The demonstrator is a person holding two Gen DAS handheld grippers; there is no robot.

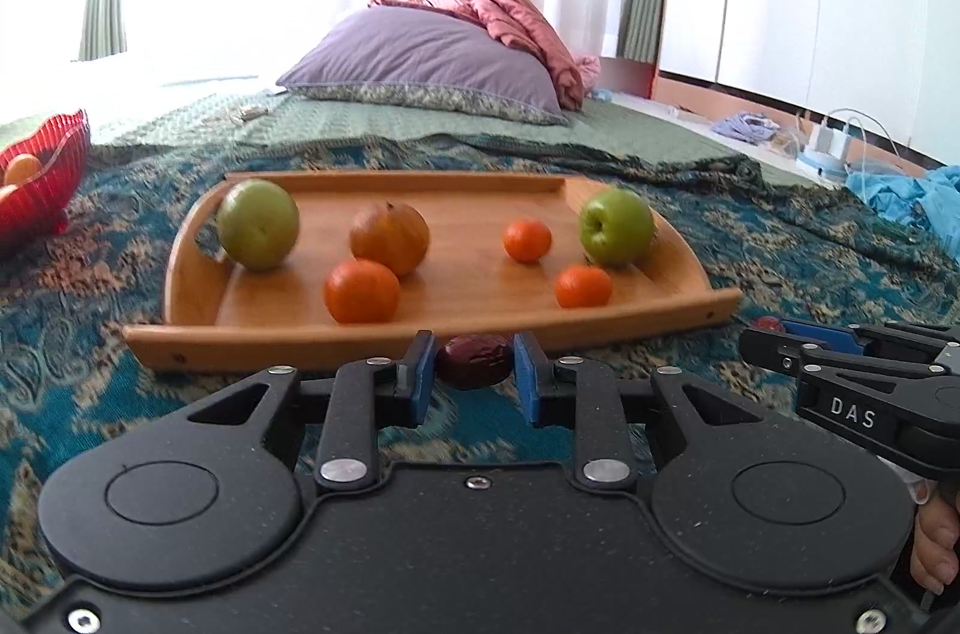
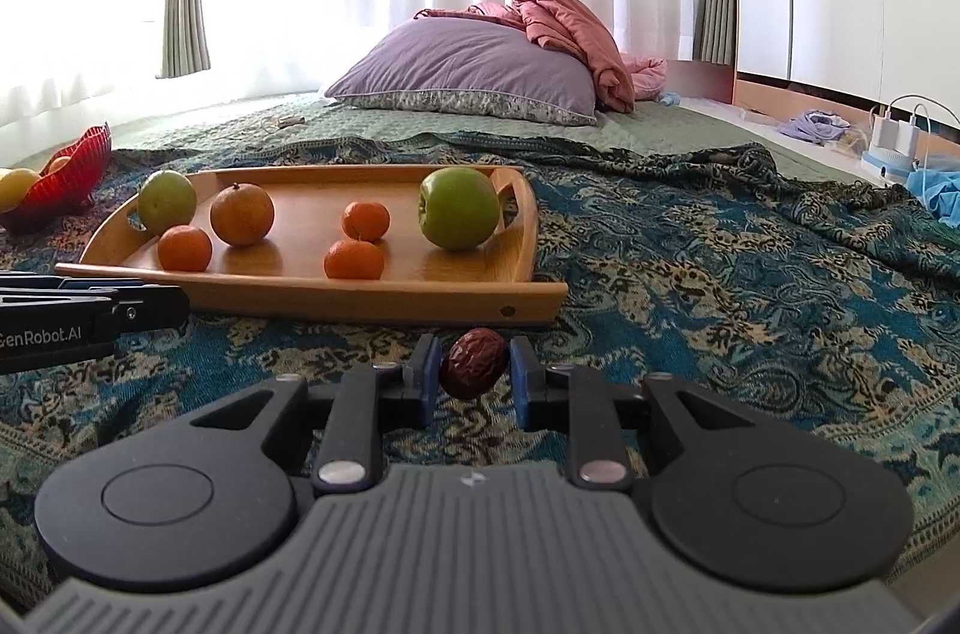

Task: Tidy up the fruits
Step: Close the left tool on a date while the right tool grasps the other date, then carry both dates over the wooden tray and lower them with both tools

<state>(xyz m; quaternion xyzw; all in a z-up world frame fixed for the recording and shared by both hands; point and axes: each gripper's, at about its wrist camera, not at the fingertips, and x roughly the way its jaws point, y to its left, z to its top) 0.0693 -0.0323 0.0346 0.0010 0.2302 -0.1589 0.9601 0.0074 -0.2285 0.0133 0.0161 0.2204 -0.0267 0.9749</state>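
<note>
Plainly, two red dates are the things in hand. One date [image 1: 474,360] sits clamped between the blue pads of the left gripper [image 1: 474,370], just in front of the near rim of the wooden tray [image 1: 288,343]; the other date [image 2: 474,363] is pinched the same way in the right gripper [image 2: 474,371], off the tray's right near corner. Both grippers are closed on their fruit, each date held across its narrow middle, probably because that gives the flat pads the firmest seat on a small wrinkled thing. Whether the dates are clear of the patterned bedspread [image 2: 690,274] or just touching it is hard to tell.

On the tray lie two green apples [image 1: 616,226], one at each end, a brownish round fruit [image 1: 390,238] and three small oranges [image 1: 362,290], spread apart so none touches another. Well to the left a red basket [image 1: 42,178] holds yellow and orange fruit, a likely place for sorted pieces, though where the dates belong is only a guess. Farther back a purple pillow [image 2: 468,73] and a pink quilt [image 2: 570,28] rest on the bed by the curtains.
</note>
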